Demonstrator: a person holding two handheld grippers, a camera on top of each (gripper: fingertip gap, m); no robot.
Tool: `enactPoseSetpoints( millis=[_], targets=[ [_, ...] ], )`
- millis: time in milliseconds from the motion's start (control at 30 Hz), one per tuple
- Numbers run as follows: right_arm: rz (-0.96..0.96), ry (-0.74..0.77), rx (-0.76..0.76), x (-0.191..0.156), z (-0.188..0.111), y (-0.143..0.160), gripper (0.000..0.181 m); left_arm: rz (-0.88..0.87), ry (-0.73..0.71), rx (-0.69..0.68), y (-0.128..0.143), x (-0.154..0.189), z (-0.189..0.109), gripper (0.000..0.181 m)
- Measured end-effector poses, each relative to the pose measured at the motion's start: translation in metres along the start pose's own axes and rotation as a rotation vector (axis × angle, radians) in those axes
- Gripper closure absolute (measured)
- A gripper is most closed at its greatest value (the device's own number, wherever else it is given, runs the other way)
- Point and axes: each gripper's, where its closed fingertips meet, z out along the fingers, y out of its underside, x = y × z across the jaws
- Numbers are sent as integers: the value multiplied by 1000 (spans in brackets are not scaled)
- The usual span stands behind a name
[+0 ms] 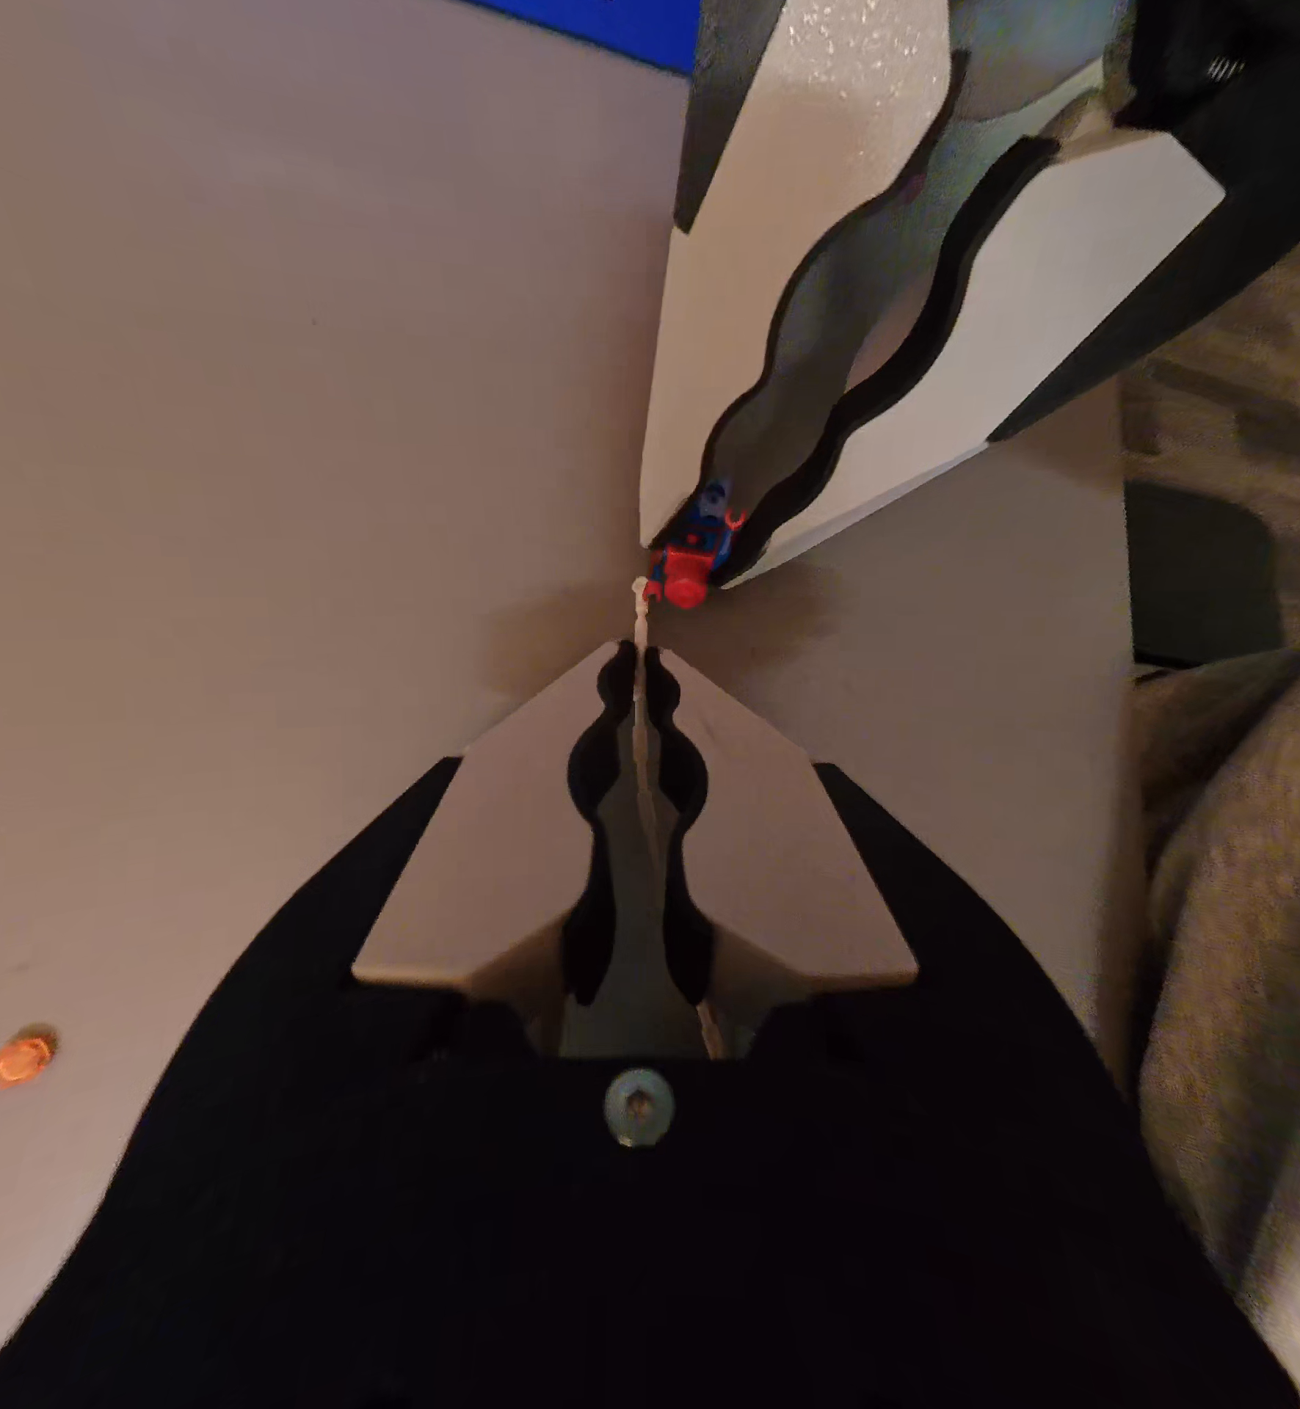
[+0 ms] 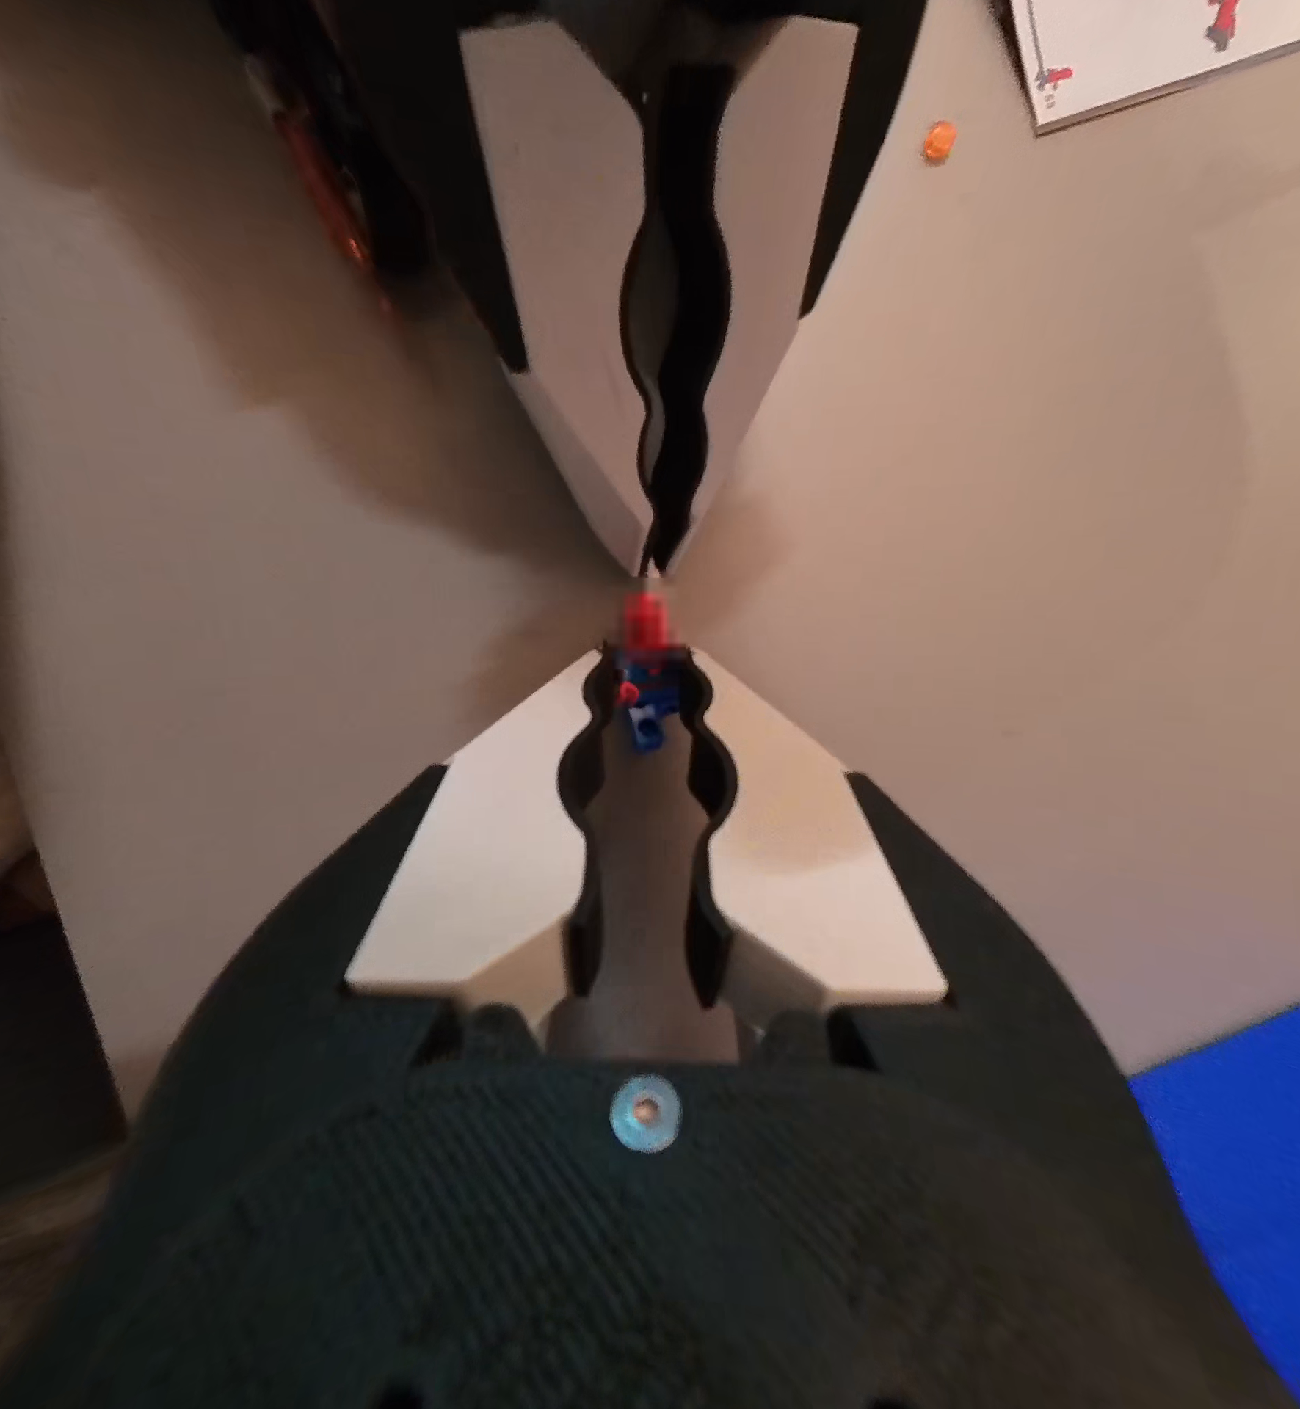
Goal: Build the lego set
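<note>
The little red and blue figure (image 2: 645, 671) is tiny, light and hard plastic, so pinch its body. The right gripper (image 2: 648, 663) is clamped on it above the table (image 1: 250, 457), the left gripper (image 1: 640, 656) pinching a thin white string piece (image 1: 640, 617) touching its hand

I see a red-and-blue minifigure (image 1: 696, 553), a whitish strand (image 1: 640, 625), an orange stud (image 1: 20, 1058) lower left, and a beige table (image 1: 250, 457).
</note>
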Motion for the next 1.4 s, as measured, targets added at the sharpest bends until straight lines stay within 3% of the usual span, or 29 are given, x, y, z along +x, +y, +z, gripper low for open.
enactPoseSetpoints(
  millis=[233, 567, 1400],
  targets=[
    [0, 13, -10, 0, -2, -3, 168, 1, 24, -28, 4, 8, 6, 181],
    [-48, 18, -171, -7, -3, 4, 167, 3, 5, -26, 3, 9, 8, 181],
    [-89, 10, -293, -12, -2, 8, 167, 4, -2, -23, 3, 13, 10, 181]
  ],
)
